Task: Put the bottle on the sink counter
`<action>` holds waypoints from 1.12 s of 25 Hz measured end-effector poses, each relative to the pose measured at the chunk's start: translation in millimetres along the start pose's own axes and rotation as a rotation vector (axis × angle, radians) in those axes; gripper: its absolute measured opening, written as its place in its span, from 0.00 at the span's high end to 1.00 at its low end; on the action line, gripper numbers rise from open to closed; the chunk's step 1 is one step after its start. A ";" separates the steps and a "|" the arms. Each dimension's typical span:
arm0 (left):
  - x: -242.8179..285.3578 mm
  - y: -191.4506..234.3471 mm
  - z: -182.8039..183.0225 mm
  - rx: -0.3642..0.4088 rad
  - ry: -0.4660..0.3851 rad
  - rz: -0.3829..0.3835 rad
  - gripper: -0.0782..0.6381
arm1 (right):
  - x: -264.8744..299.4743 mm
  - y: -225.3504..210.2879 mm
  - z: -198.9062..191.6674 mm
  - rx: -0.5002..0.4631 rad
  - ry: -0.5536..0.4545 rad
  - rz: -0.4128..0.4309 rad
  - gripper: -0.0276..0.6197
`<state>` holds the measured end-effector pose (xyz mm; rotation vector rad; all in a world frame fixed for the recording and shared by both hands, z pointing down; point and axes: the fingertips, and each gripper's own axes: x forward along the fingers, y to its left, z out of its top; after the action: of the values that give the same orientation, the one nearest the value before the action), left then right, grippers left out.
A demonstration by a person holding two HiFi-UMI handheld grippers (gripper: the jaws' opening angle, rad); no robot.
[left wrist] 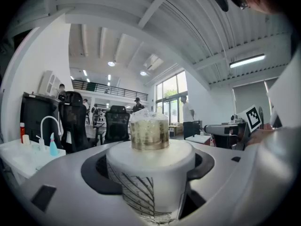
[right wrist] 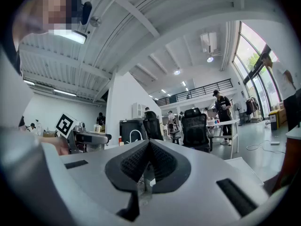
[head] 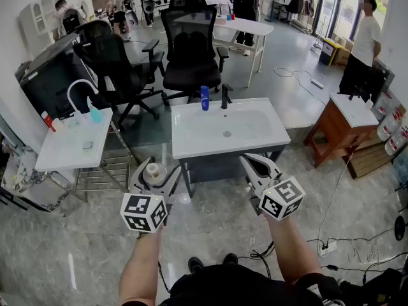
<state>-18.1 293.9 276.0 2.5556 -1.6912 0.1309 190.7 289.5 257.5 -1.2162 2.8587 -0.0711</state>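
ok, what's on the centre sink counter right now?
A blue bottle and black faucet at the back edge of the sink counter; basin shows only a drain. The strip right behind those two is covered. The white bottle is in the left tool, not on it.

The sink counter [head: 191, 146] is seen steeply from overhead; both gripper views are aimed upward across the room, the black chair [right wrist: 195, 128] being shared.
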 end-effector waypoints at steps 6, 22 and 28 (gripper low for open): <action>-9.5 -3.8 -0.9 0.002 -0.002 0.000 0.40 | -5.1 6.8 -2.8 -0.001 0.001 0.007 0.94; -45.1 30.7 -5.4 -0.012 -0.013 -0.030 0.40 | 13.5 49.1 -3.3 0.046 -0.027 -0.024 0.94; -67.7 48.7 -14.1 -0.016 -0.018 -0.046 0.40 | 19.2 80.4 -14.2 0.050 -0.008 -0.023 0.94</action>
<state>-89.7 338.4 283.1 2.5889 -1.6314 0.0918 118.8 331.7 266.9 -1.2368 2.8183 -0.1365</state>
